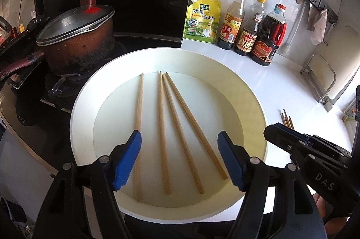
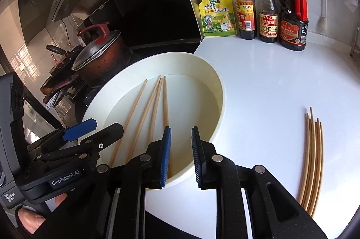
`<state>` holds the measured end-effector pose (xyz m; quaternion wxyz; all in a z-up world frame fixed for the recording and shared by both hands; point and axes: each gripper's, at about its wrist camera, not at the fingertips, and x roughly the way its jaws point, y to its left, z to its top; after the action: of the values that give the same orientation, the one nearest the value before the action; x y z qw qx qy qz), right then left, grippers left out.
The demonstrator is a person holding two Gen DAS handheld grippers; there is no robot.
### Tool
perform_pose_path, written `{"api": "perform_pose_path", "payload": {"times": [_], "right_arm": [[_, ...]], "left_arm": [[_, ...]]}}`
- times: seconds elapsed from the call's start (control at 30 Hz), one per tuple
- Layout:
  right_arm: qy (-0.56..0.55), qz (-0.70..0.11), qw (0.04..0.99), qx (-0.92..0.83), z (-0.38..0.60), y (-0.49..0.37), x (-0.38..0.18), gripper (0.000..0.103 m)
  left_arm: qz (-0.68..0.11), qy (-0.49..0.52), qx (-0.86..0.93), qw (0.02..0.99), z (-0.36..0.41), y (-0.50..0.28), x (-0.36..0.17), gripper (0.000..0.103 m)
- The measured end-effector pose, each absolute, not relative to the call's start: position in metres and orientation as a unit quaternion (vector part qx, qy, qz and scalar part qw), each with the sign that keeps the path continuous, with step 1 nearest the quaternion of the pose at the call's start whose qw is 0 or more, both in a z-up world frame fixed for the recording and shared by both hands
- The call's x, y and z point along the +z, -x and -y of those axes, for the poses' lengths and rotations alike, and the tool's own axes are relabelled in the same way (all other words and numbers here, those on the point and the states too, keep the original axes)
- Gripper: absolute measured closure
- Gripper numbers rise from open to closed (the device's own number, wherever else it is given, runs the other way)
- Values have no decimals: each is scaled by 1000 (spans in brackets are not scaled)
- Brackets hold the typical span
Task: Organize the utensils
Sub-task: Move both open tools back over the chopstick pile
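Four chopsticks (image 1: 173, 133) lie loose on the floor of the round white tray (image 1: 83, 104), fanned out, with the leftmost one set apart from the other three, whose far tips come close together. Over them hangs the left hand-held gripper (image 1: 178, 158), its blue pads spread wide, nothing between them but the view down onto the sticks; it grips nothing. Just to its right sits the right hand-held gripper (image 2: 181, 156), above the near rim of the tray, jaws parted by a narrow gap, released, empty as well. In the right wrist view one chopstick runs under its left pad (image 2: 165, 155), but the pad does not press on it.

Out on the white surface (image 2: 258, 86), well to the right of the tray, a second bundle of chopsticks (image 2: 311, 162) lies side by side, touching along most of their length. Against the back wall stands a yellow seasoning pouch (image 2: 217, 14) and three dark sauce bottles (image 2: 268, 7) in a row. Left of the tray, on the black stove (image 1: 29, 108), a scorched pot (image 1: 83, 50) with a glass lid and a red handle. A bare finger (image 2: 31, 219) shows at the lower left of the right wrist view, under the left tool.
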<state>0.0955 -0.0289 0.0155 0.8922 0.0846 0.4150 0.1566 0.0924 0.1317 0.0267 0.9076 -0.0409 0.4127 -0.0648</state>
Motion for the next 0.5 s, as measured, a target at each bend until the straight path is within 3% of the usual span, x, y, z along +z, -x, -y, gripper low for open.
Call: {"api": "perform_pose_path", "payload": {"times": [0.5], "right_arm": [[-113, -400, 905, 90, 101, -57, 17, 79]], "left_arm": [[-411, 21, -128, 902, -68, -76, 26, 31]]}}
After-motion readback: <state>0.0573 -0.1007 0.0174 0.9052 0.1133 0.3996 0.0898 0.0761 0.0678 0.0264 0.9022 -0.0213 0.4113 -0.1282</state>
